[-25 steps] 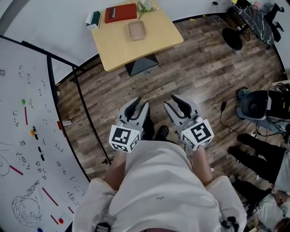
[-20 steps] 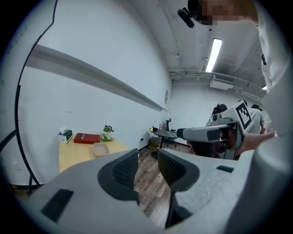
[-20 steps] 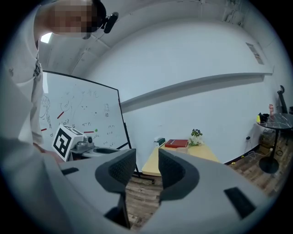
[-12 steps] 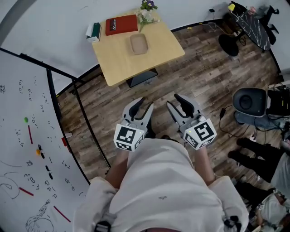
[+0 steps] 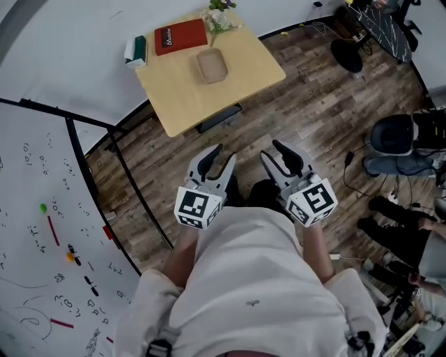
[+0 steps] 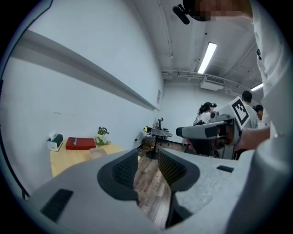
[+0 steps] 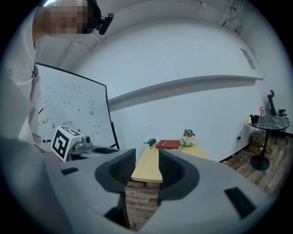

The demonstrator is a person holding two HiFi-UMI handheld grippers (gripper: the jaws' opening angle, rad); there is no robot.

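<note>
I hold both grippers in front of my body, above the wood floor, side by side. The left gripper (image 5: 221, 155) (image 6: 147, 157) is open with nothing between its jaws. The right gripper (image 5: 274, 150) (image 7: 147, 157) is open and empty too. Both point toward a light wooden table (image 5: 233, 80) (image 7: 147, 168) (image 6: 68, 156) some way ahead. On it lie a red book (image 5: 180, 35) (image 7: 168, 144), a shallow beige tray (image 5: 212, 65), a small plant (image 5: 219, 14) and a tissue box (image 5: 136, 50). Neither gripper touches anything.
A whiteboard on a black stand (image 5: 42, 230) runs along my left. To the right are an office chair (image 5: 394, 136), cables and seated people (image 5: 408, 233). A dark round table (image 5: 380, 17) stands at the far right corner. The white wall lies behind the wooden table.
Both grippers keep the same open pose. My view has shifted: the whiteboard has slid down and left, and the table sits slightly lower in the head view.
</note>
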